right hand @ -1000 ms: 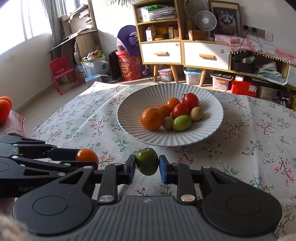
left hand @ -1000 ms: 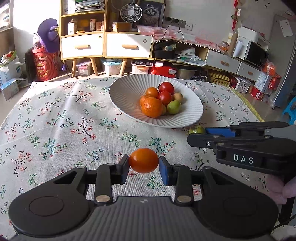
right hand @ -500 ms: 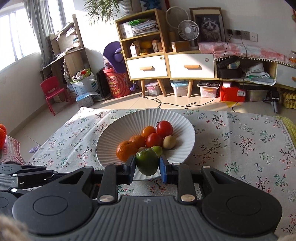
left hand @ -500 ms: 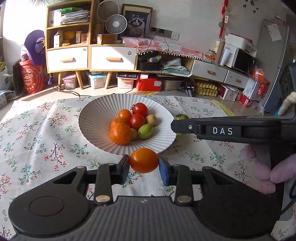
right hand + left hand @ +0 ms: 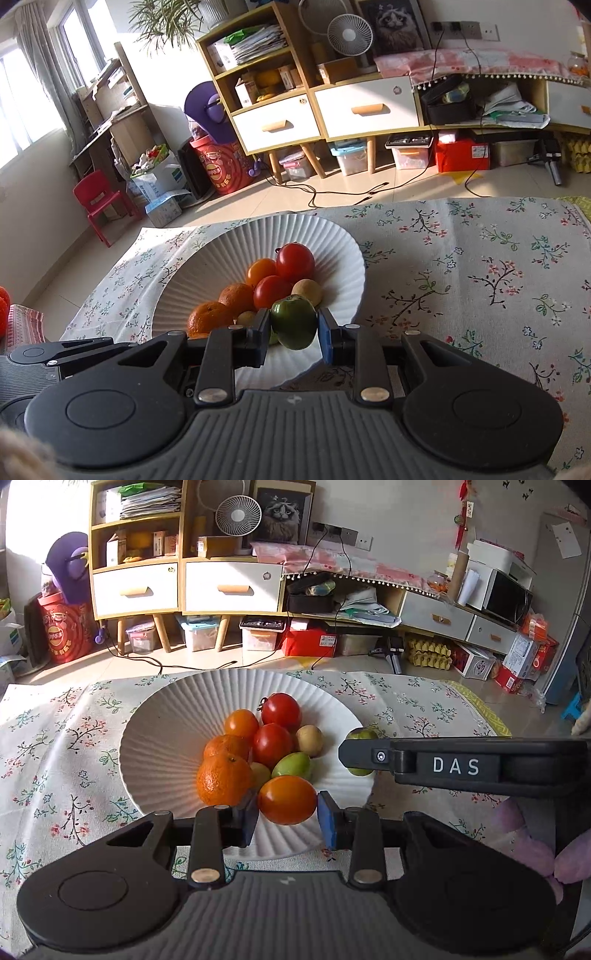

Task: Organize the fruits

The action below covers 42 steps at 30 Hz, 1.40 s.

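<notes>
A white ribbed plate (image 5: 166, 738) on the flowered tablecloth holds several fruits: oranges, red tomatoes, a green fruit and small yellowish ones. My left gripper (image 5: 287, 818) is shut on an orange tomato (image 5: 287, 799) and holds it over the plate's near side. My right gripper (image 5: 293, 332) is shut on a green fruit (image 5: 294, 321) over the plate's (image 5: 229, 254) near right rim. The right gripper also shows in the left wrist view (image 5: 360, 755) with the green fruit (image 5: 360, 734) at its tip.
The flowered tablecloth (image 5: 480, 266) stretches to the right of the plate. The table's far edge lies just beyond the plate. Past it are shelves with drawers (image 5: 229, 587), boxes on the floor and a red child's chair (image 5: 98, 201).
Both grippers have moved forward with their fruits, from the near part of the table to over the plate's near side. The fruits in the plate have not moved.
</notes>
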Available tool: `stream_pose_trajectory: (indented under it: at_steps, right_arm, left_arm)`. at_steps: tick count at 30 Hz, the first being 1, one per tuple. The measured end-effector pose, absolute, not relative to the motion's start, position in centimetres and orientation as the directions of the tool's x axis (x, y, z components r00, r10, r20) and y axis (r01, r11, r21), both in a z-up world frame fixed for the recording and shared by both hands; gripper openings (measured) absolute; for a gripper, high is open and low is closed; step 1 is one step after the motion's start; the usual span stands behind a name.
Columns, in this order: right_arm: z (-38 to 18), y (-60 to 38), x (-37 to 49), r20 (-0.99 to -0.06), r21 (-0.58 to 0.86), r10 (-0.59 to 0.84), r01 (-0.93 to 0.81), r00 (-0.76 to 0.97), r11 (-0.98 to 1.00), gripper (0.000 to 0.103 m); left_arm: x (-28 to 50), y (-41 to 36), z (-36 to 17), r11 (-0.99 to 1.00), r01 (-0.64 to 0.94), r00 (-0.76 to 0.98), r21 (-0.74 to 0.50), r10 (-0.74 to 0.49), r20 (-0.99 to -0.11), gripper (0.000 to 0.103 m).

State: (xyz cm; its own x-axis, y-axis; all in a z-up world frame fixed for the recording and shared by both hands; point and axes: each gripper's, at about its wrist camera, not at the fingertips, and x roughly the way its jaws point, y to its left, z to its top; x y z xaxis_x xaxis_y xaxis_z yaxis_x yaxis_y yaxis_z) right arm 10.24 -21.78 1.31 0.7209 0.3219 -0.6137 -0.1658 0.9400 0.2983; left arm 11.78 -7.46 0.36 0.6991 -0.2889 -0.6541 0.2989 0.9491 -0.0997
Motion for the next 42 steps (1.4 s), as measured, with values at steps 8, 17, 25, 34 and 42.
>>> stream_pose_trajectory:
  at_steps: [8, 17, 25, 34, 42]
  right_arm:
    - [0.8, -21.6, 10.8, -0.640, 0.276, 0.318, -0.177, 0.699, 0.945, 0.025]
    - [0.9, -21.5, 10.9, -0.638, 0.283, 0.322, -0.175, 0.699, 0.943, 0.027]
    - [1.5, -21.7, 10.7, -0.626, 0.305, 0.337, -0.177, 0.703, 0.936, 0.050]
    - [2.7, -22.5, 9.3, -0.597, 0.328, 0.315, -0.134, 0.738, 0.935, 0.071]
    - [3.1, -22.8, 7.3, -0.602, 0.313, 0.253, -0.068, 0.757, 0.947, 0.081]
  left_arm:
    - [12.1, -8.2, -0.3, 0.951, 0.299, 0.698, -0.073, -0.270, -0.663, 0.027]
    - [12.3, -8.4, -0.2, 0.949, 0.312, 0.701, -0.052, -0.266, -0.661, 0.028]
    - [11.8, -8.3, 0.7, 0.942, 0.335, 0.696, -0.035, -0.272, -0.664, 0.045]
    - [9.6, -7.0, 2.1, 0.935, 0.355, 0.713, 0.010, -0.264, -0.649, 0.068]
    - [7.9, -5.0, 2.0, 0.947, 0.321, 0.696, 0.000, -0.236, -0.678, 0.085]
